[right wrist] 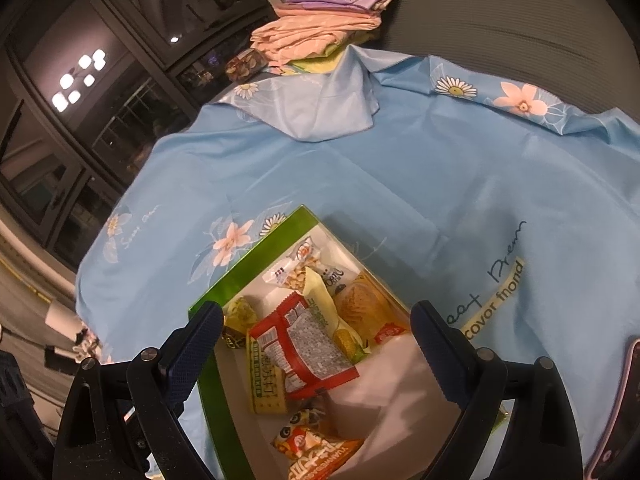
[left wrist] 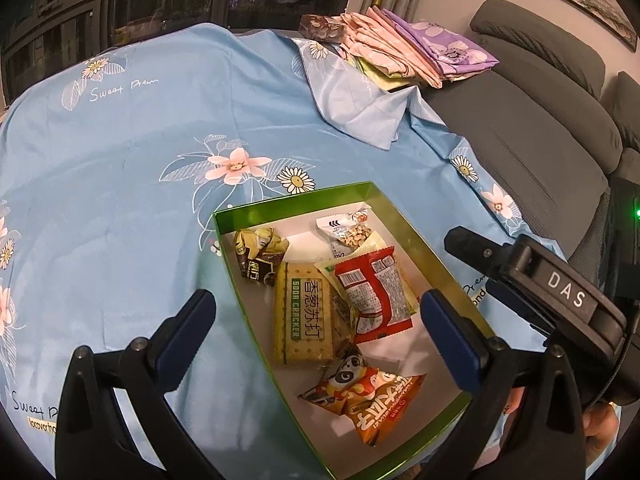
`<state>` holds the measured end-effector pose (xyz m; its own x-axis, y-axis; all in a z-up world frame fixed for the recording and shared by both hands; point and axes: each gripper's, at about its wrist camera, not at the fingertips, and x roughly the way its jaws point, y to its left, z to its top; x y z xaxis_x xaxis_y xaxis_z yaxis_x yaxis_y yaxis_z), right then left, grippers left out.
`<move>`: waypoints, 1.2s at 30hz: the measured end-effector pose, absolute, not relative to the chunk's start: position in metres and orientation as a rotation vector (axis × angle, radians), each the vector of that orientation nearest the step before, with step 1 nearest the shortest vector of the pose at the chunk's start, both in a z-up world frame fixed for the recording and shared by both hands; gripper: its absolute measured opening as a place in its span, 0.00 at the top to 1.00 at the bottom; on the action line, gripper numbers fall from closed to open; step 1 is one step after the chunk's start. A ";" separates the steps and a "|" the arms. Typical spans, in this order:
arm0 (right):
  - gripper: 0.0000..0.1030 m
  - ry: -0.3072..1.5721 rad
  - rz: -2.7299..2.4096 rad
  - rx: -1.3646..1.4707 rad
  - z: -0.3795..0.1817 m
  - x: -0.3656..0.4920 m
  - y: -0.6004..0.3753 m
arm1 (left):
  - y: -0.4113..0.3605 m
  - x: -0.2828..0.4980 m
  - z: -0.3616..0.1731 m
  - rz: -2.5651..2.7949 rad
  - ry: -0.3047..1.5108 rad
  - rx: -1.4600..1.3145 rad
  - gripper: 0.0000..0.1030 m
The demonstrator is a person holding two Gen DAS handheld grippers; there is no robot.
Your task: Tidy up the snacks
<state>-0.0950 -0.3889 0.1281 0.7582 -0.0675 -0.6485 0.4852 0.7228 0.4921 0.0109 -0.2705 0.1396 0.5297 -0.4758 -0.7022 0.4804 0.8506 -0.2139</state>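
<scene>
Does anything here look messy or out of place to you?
Mostly tidy: the snacks all sit inside the green box, though jumbled and overlapping, with the red packet lying across the soda cracker pack. The blue cloth is rumpled near the folded fabrics.

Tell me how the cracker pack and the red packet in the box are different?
The cracker pack is yellowish with a green stripe; the red packet is red and white. The cracker pack is a flat rectangle with "SODA CRACKER" showing; the red packet looks crinkly, its fine-print side up. The red packet lies partly over the cracker pack's edge. Both sit inside the green box.
</scene>
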 end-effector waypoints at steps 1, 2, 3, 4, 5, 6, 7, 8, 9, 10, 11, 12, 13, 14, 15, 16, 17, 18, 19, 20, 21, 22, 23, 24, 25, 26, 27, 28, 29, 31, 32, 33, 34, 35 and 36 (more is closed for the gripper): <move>0.08 0.648 -0.332 0.704 0.128 -0.095 -0.389 | -0.270 0.011 0.139 -0.570 0.837 0.006 0.00; 0.08 0.649 -0.334 0.703 0.128 -0.095 -0.388 | -0.270 0.011 0.139 -0.570 0.838 0.003 0.00; 0.08 0.649 -0.335 0.702 0.129 -0.096 -0.388 | -0.270 0.011 0.139 -0.570 0.839 0.002 0.00; 0.08 0.649 -0.335 0.700 0.129 -0.096 -0.388 | -0.270 0.011 0.139 -0.570 0.838 0.000 0.00; 0.08 0.649 -0.334 0.700 0.129 -0.095 -0.388 | -0.270 0.012 0.139 -0.570 0.839 0.000 0.00; 0.08 0.649 -0.335 0.701 0.129 -0.095 -0.388 | -0.269 0.012 0.139 -0.569 0.839 -0.001 0.00; 0.08 0.649 -0.336 0.700 0.129 -0.096 -0.388 | -0.269 0.012 0.138 -0.568 0.838 -0.001 0.00; 0.08 0.650 -0.338 0.700 0.129 -0.096 -0.388 | -0.269 0.012 0.138 -0.568 0.838 0.000 0.00; 0.08 0.651 -0.339 0.699 0.129 -0.096 -0.388 | -0.269 0.012 0.138 -0.568 0.840 0.000 0.00; 0.08 0.651 -0.341 0.699 0.129 -0.096 -0.388 | -0.270 0.011 0.138 -0.568 0.842 -0.001 0.00; 0.08 0.652 -0.343 0.699 0.129 -0.096 -0.389 | -0.270 0.011 0.138 -0.569 0.843 -0.004 0.00; 0.08 0.652 -0.344 0.698 0.130 -0.096 -0.389 | -0.270 0.011 0.138 -0.569 0.845 -0.006 0.00; 0.08 0.653 -0.344 0.698 0.130 -0.095 -0.390 | -0.269 0.011 0.138 -0.569 0.845 -0.008 0.00; 0.08 0.654 -0.344 0.699 0.130 -0.095 -0.390 | -0.270 0.011 0.138 -0.568 0.846 -0.010 0.00; 0.08 0.655 -0.346 0.698 0.130 -0.096 -0.390 | -0.269 0.012 0.138 -0.565 0.848 -0.014 0.00; 0.08 0.654 -0.347 0.697 0.130 -0.095 -0.390 | -0.268 0.012 0.137 -0.564 0.848 -0.016 0.00; 0.08 0.656 -0.349 0.697 0.130 -0.096 -0.390 | -0.268 0.012 0.137 -0.564 0.849 -0.015 0.00; 0.08 0.656 -0.349 0.696 0.130 -0.096 -0.391 | -0.268 0.012 0.137 -0.562 0.850 -0.014 0.00; 0.08 0.656 -0.348 0.696 0.130 -0.096 -0.391 | -0.268 0.012 0.137 -0.561 0.850 -0.014 0.00; 0.08 0.656 -0.349 0.696 0.130 -0.096 -0.391 | -0.268 0.013 0.136 -0.560 0.852 -0.014 0.00; 0.08 0.656 -0.349 0.696 0.130 -0.095 -0.390 | -0.268 0.014 0.136 -0.561 0.853 -0.015 0.00; 0.08 0.656 -0.350 0.696 0.129 -0.096 -0.391 | -0.268 0.014 0.135 -0.563 0.856 -0.018 0.00; 0.08 0.657 -0.351 0.696 0.129 -0.096 -0.391 | -0.268 0.014 0.135 -0.563 0.858 -0.018 0.00; 0.08 0.659 -0.352 0.695 0.128 -0.095 -0.391 | -0.267 0.014 0.135 -0.563 0.858 -0.019 0.00; 0.08 0.661 -0.355 0.693 0.128 -0.095 -0.391 | -0.267 0.013 0.135 -0.563 0.857 -0.020 0.00; 0.08 0.662 -0.356 0.692 0.128 -0.096 -0.391 | -0.267 0.013 0.135 -0.562 0.856 -0.020 0.00; 0.08 0.663 -0.358 0.691 0.128 -0.095 -0.391 | -0.267 0.013 0.135 -0.561 0.857 -0.019 0.00; 0.08 0.662 -0.358 0.690 0.128 -0.096 -0.391 | -0.267 0.013 0.135 -0.561 0.858 -0.020 0.00; 0.08 0.662 -0.359 0.690 0.128 -0.096 -0.391 | -0.267 0.013 0.135 -0.562 0.859 -0.020 0.00; 0.08 0.663 -0.358 0.690 0.128 -0.095 -0.391 | -0.268 0.013 0.135 -0.560 0.859 -0.023 0.00; 0.08 0.663 -0.358 0.690 0.128 -0.095 -0.391 | -0.268 0.013 0.135 -0.559 0.859 -0.023 0.00; 0.08 0.663 -0.358 0.691 0.128 -0.095 -0.391 | -0.268 0.013 0.135 -0.559 0.859 -0.023 0.00; 0.08 0.663 -0.359 0.691 0.128 -0.096 -0.391 | -0.268 0.013 0.135 -0.559 0.859 -0.023 0.00; 0.08 0.663 -0.359 0.690 0.128 -0.096 -0.391 | -0.268 0.013 0.135 -0.558 0.859 -0.024 0.00; 0.08 0.664 -0.359 0.690 0.128 -0.095 -0.390 | -0.268 0.013 0.135 -0.558 0.859 -0.024 0.00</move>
